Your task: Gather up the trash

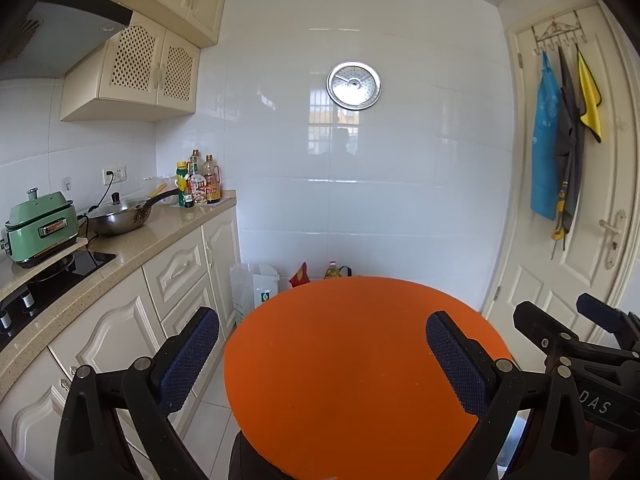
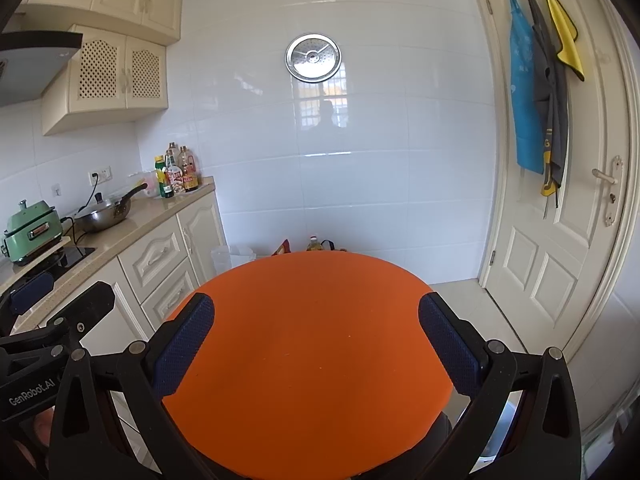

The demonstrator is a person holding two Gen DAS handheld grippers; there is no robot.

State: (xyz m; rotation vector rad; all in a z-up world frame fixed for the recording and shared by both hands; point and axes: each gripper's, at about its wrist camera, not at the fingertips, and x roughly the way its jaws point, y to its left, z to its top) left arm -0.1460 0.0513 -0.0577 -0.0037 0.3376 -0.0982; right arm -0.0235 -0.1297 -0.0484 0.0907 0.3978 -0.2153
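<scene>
White tiled wall (image 1: 360, 200) and white door (image 2: 560, 240) fill both views; aprons and a yellow cloth (image 2: 564, 36) are hung on the door hooks. A cabinet run with a stone counter (image 1: 132, 248) is seen on the left, carrying a green cooker (image 1: 40, 228), a lidded wok (image 1: 120, 216) and sauce bottles (image 1: 200, 184). A round orange table (image 1: 360, 380) is seen directly below both cameras; its top is bare, nothing lies on it.

No trash is held or visible on the table. Likely candidates sit on the floor behind the table's far edge, against the wall: a white plastic bag (image 1: 256, 288), a red packet (image 1: 301, 274) and a yellow oil bottle (image 1: 334, 271), all partly hidden by the table rim. Whether the bag is the collecting bag or trash itself cannot be told.

Left hand-held gripper (image 1: 322, 360) is spread wide, nothing between the pads. Right hand-held gripper (image 2: 316, 348) is likewise spread wide and empty. Both are held over the near side of the table, side by side, each visible at the edge of the other's view.

Step judged: start, search/approach; nothing collected yet. Next move calls for reaching past or around the table toward the floor items, with one gripper lowered onto the red packet or bag.
</scene>
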